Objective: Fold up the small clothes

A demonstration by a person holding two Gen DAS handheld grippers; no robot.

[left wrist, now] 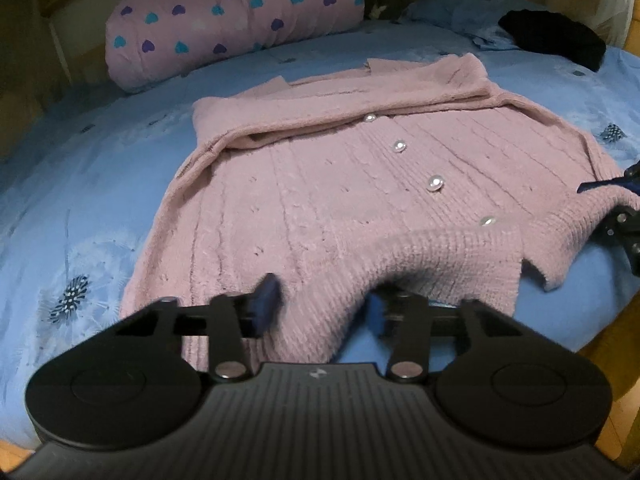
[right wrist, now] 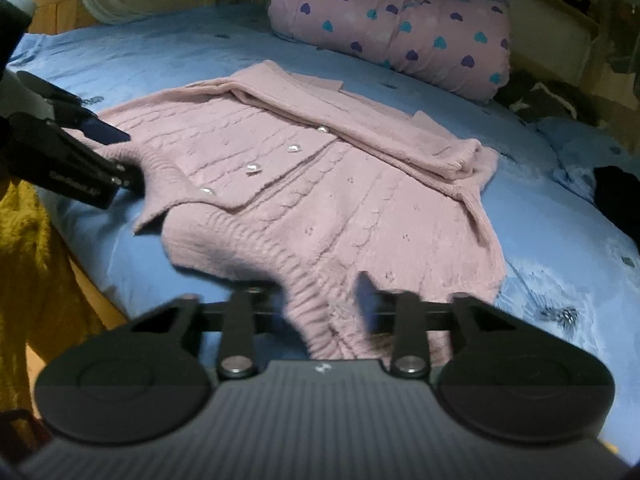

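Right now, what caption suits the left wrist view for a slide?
Left gripper grips the hem of a pink buttoned cardigan on a blue bedsheet.

Each gripper has a matte black, ribbed body flanked by two round black discs, with a small pale logo at the centre. Two black arms pivot on silvery round bolts and end in dark blue fingers (left wrist: pixel 266 298). The left gripper (right wrist: pixel 120 156) shows small silvery screws and faint white lettering along its side.
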